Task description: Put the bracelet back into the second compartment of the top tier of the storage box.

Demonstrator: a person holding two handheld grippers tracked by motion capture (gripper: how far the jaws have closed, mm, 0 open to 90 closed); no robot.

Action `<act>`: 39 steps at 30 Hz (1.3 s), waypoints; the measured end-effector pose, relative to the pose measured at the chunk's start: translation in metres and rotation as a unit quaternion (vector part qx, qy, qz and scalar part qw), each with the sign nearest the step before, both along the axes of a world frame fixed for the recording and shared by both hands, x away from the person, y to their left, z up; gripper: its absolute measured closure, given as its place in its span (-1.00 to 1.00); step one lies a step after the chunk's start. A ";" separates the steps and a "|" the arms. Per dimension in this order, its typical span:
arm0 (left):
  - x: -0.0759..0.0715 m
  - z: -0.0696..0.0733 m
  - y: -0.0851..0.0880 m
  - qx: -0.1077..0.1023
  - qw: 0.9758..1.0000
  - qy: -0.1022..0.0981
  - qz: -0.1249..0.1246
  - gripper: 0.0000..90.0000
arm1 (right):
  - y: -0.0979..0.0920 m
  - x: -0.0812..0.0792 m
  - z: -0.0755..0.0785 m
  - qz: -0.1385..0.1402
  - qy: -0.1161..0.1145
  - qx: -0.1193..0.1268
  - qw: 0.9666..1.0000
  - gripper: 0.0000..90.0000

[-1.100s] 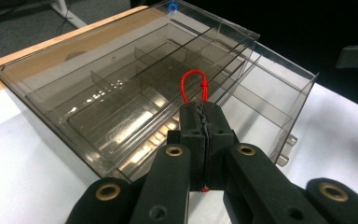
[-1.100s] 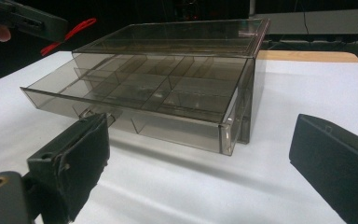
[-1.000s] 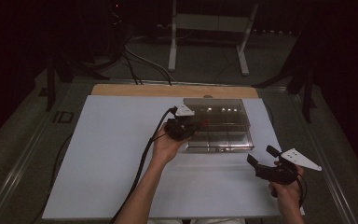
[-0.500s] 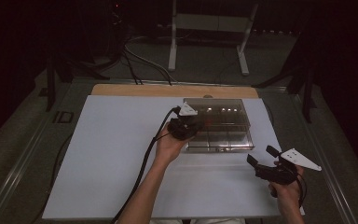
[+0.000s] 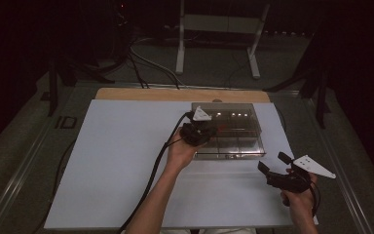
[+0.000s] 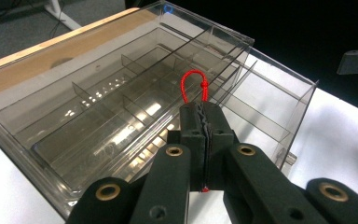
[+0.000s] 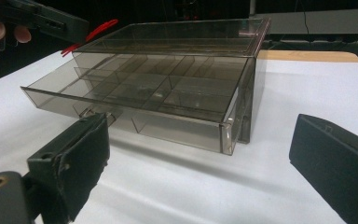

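Overhead, red cord pinched above the clear drawer box.

Left gripper (image 6: 204, 109) clamps a red cord loop (image 6: 193, 85) over the smoky plastic organizer (image 5: 233, 129), whose drawer (image 7: 135, 98) seems pulled out; at five o'clock from it, the right gripper (image 5: 272, 165) hovers with jaws spread over the white table (image 5: 117, 161).

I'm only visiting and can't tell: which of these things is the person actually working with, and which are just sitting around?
In use:
- red cord loop, pinched in the left hand-held gripper
- clear compartment box, its drawer pulled out
- right hand-held gripper, open, waiting nearby

Just lying about:
- white table sheet
- metal stand and floor cables behind
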State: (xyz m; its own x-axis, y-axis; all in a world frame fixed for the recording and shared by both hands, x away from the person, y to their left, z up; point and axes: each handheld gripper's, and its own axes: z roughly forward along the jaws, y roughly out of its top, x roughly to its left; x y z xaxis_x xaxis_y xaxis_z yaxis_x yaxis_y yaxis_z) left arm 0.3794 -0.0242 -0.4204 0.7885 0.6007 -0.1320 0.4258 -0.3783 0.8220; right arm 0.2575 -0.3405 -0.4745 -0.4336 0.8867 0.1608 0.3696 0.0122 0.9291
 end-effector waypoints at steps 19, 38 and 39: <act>0.002 -0.003 -0.011 0.004 1.000 0.000 0.000 1.00 | 0.002 0.001 -0.002 0.003 0.004 -0.003 1.000 -0.89; 0.001 -0.008 -0.026 0.014 1.000 0.003 0.001 1.00 | 0.001 0.000 -0.002 0.002 0.003 -0.003 1.000 -0.89; 0.001 -0.008 -0.027 0.015 1.000 0.002 0.000 1.00 | 0.001 0.000 -0.002 0.002 0.003 -0.004 1.000 -0.89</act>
